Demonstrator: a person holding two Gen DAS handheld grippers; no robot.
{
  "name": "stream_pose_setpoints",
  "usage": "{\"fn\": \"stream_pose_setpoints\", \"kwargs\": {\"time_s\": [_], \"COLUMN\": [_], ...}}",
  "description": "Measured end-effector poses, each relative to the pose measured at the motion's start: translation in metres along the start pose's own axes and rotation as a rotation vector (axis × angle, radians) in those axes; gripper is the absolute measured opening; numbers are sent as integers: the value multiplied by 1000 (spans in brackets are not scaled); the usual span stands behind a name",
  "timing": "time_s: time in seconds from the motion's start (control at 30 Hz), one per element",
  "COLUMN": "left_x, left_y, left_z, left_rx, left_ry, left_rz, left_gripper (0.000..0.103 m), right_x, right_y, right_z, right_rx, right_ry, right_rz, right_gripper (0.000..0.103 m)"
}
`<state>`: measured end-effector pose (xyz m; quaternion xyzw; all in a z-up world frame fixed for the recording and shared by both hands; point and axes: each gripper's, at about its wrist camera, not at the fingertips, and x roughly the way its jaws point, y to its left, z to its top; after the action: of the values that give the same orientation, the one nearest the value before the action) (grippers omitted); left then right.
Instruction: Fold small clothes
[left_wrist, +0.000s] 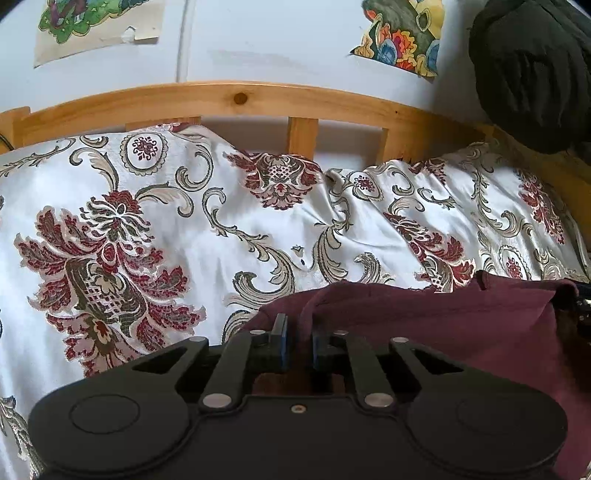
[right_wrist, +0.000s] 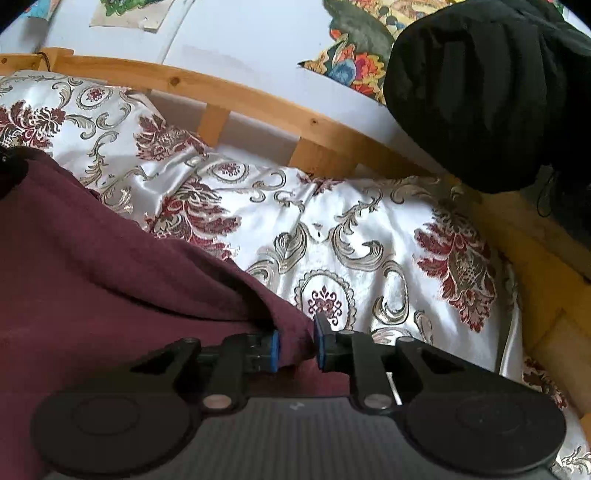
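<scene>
A maroon garment (left_wrist: 424, 325) lies on the patterned bedspread (left_wrist: 177, 229), at the lower right of the left wrist view. My left gripper (left_wrist: 299, 347) sits at its left edge. Its jaws stand slightly apart, and a raised fold of the cloth runs loosely between the blue pads. In the right wrist view the same garment (right_wrist: 92, 258) fills the lower left. My right gripper (right_wrist: 297, 347) is at its right corner. The jaws are a little apart there too, with the cloth's corner between the pads but not pinched.
A wooden bed rail (left_wrist: 240, 98) runs along the far side of the bedspread (right_wrist: 369, 240), against a white wall with colourful pictures (left_wrist: 406, 33). A bulky black cloth bundle (right_wrist: 480, 92) hangs over the rail at the upper right.
</scene>
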<state>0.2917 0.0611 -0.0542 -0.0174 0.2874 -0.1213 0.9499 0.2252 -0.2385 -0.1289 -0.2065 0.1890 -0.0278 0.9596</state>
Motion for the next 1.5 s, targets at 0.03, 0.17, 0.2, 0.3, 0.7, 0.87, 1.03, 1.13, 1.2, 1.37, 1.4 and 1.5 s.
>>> {"fn": "stream_pose_setpoints", "kwargs": {"time_s": [0.03, 0.17, 0.2, 0.3, 0.7, 0.87, 1.03, 1.13, 1.2, 1.37, 1.4, 1.5], "left_x": [0, 1, 1, 0, -18, -31, -43, -44, -41, -34, -34, -38], "left_y": [1, 8, 9, 11, 16, 16, 23, 24, 21, 19, 20, 25], "left_z": [0, 2, 2, 2, 1, -5, -12, -14, -13, -15, -16, -17], "left_rx": [-9, -64, -73, -88, -141, -151, -246, -265, -253, -218, -217, -236], "left_ry": [0, 13, 16, 22, 43, 109, 174, 194, 204, 245, 249, 257], "left_rz": [-1, -17, -18, -19, 3, 38, 22, 7, 23, 51, 57, 79], "left_gripper": [13, 17, 21, 33, 102, 102, 102, 102, 102, 102, 102, 102], "right_x": [1, 1, 1, 1, 0, -1, -4, -2, -1, 4, 5, 3], "right_y": [0, -7, -9, -15, -17, -18, -21, -25, -28, -36, -37, -39], "right_z": [0, 1, 1, 0, -3, -5, -7, -9, -12, -20, -21, -22], "right_rx": [1, 41, 56, 102, 152, 160, 199, 249, 288, 353, 368, 384], "right_ry": [2, 7, 10, 20, 53, 63, 89, 124, 143, 188, 199, 190], "right_rz": [-6, -10, -13, 4, 80, 91, 140, 176, 195, 202, 206, 220], "right_gripper": [32, 49, 52, 69, 103, 103, 102, 91, 81, 45, 39, 10]}}
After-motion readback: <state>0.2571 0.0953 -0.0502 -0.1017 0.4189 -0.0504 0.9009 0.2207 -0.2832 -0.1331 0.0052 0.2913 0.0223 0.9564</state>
